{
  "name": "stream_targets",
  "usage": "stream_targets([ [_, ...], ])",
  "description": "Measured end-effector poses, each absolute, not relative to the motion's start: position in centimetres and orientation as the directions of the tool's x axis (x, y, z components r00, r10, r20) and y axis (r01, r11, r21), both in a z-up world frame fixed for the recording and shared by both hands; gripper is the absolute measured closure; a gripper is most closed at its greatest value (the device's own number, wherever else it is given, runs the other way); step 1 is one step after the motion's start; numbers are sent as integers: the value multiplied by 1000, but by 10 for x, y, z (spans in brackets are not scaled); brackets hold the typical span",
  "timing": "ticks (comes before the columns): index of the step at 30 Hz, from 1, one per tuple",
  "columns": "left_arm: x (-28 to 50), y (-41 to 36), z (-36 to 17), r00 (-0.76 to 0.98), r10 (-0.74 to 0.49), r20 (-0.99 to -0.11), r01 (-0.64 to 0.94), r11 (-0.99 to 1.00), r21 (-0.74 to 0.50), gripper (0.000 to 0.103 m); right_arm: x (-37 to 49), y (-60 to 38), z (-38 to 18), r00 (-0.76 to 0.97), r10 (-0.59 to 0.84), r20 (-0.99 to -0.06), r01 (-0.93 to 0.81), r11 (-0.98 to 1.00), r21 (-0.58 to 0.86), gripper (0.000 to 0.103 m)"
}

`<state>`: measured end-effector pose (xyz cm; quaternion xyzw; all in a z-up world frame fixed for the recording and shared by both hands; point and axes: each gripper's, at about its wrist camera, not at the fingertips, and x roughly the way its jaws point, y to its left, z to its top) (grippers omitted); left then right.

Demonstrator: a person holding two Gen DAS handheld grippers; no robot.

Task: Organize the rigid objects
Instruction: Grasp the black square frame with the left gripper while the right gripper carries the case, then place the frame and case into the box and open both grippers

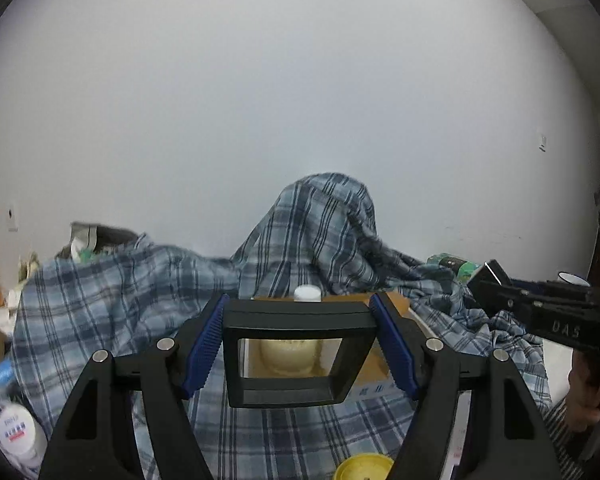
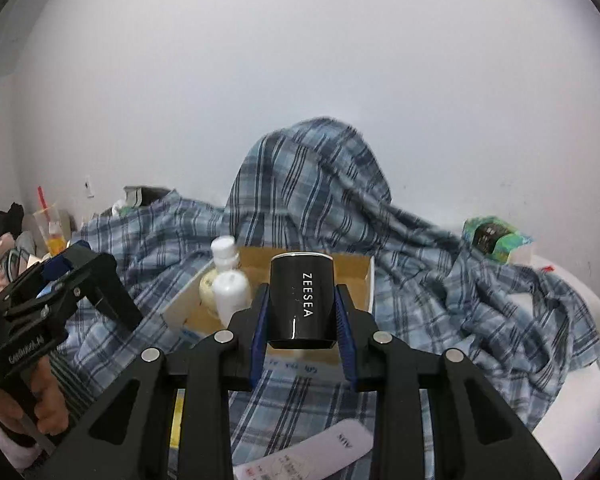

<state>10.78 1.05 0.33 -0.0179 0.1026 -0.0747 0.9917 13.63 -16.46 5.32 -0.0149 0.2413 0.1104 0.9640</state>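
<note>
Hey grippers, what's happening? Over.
Left gripper shut on black square frame. Right gripper shut on black ZEESEA tube. Brown cardboard box ahead, unobstructed.

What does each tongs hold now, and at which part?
The left tongs hold a black square frame by its two outer sides. The right tongs hold a black ZEESEA container by its side walls.

Home bedroom: plaid sheet (image 2: 312, 208), clothes pile (image 2: 4, 236).

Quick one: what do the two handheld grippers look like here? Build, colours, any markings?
Both are matte black plastic frames with triangular cut-outs and round silver pins at the pivots. The left gripper and right gripper each carry ribbed blue pads on the fingers. From the side, the right one shows embossed letters reading roughly "DAS" on its body; the left has white lettering too blurred to read. No cables visible.
</note>
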Motion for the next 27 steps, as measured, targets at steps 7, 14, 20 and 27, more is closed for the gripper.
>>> stream_targets([
  [7,150,13,29,941,-245,-232,212,964,-159,29,161,-170,78,867,194,-458,-208,978,20,74],
  [14,196,12,14,905,-270,-328,223,959,-175,29,207,-169,60,820,246,-516,-254,966,57,74],
  [20,218,16,-15,873,-258,-414,199,963,-181,29,238,-172,24,761,237,-604,-243,967,74,74],
  [27,233,19,-33,832,-267,-486,189,961,-204,29,254,-179,-5,724,197,-661,-209,976,62,74],
])
